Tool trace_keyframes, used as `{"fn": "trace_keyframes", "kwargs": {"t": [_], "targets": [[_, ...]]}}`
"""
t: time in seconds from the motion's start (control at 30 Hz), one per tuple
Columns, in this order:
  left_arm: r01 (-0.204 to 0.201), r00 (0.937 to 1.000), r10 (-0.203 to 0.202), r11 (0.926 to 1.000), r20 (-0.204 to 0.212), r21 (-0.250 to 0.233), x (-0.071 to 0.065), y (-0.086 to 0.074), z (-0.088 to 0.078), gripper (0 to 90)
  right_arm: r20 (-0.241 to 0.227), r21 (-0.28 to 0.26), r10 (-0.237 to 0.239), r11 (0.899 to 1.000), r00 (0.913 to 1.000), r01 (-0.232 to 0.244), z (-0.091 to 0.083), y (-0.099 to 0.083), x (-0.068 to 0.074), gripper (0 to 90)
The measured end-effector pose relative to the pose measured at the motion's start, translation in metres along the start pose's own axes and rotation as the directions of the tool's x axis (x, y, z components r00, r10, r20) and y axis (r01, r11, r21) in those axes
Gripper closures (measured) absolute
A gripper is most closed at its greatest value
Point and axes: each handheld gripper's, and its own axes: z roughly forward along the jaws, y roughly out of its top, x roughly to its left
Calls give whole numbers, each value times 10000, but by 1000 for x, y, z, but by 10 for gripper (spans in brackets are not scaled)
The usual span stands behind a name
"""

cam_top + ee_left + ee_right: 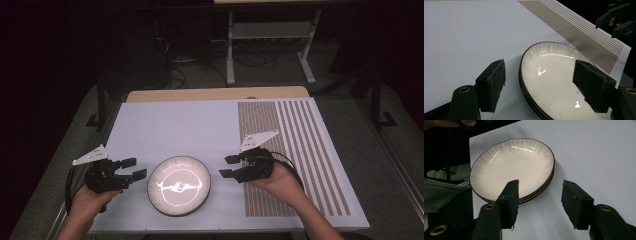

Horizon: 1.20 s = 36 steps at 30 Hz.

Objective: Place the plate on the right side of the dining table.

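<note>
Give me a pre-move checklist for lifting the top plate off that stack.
1. Left gripper open, nothing between its jaws: ok.
2. Right gripper open, nothing between its jaws: ok.
3. Stack of plates lies flat on the white mat: ok.
4. Grippers flank the stack, one each side: ok.
5. Either gripper touching a rim: not ok, both stand apart.
6. Number of plates in the stack: cannot tell exactly; several dark rims show.
</note>
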Motion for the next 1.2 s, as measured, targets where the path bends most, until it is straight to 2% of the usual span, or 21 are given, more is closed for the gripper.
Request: {"fn": "trace_keyframes", "kwargs": {"t": [0.2,0.3,0.33,0.37,0.4,0.43,0.6,0.87,0.93,1.2], "targets": [[-22,10000,21,9999,52,102,-1,0,3,253,-229,284,82,9996,9997,-75,11,2,7,589],[-33,10000,33,9999,66,134,-2,0,4,254,-397,594,83,9982,9992,-59,20,2,11,671],[-41,10000,40,9999,60,134,-2,0,4,254,-502,712,-9,9975,9987,45,25,1,14,727],[-41,10000,40,9999,60,134,-2,0,4,254,-502,712,-9,9975,9987,45,25,1,14,727],[-58,10000,57,9999,55,141,-2,0,4,255,-550,877,49,9961,9985,0,29,-1,16,782],[-58,10000,57,9999,55,141,-2,0,4,255,-550,877,49,9961,9985,0,29,-1,16,782],[-72,10000,72,9999,12,125,-2,-1,3,258,-788,1343,179,9909,9967,-71,41,-4,21,895],[-15,10000,14,9999,28,172,-2,-1,4,257,-937,1946,-5,9807,9956,188,54,-4,28,896],[10,10000,-11,9998,52,180,-1,-1,4,260,-920,2089,86,9779,9957,109,57,-4,30,896],[377,9993,-375,9990,-95,237,0,-2,5,296,-745,2363,97,9716,9972,83,62,-4,34,898]]}}
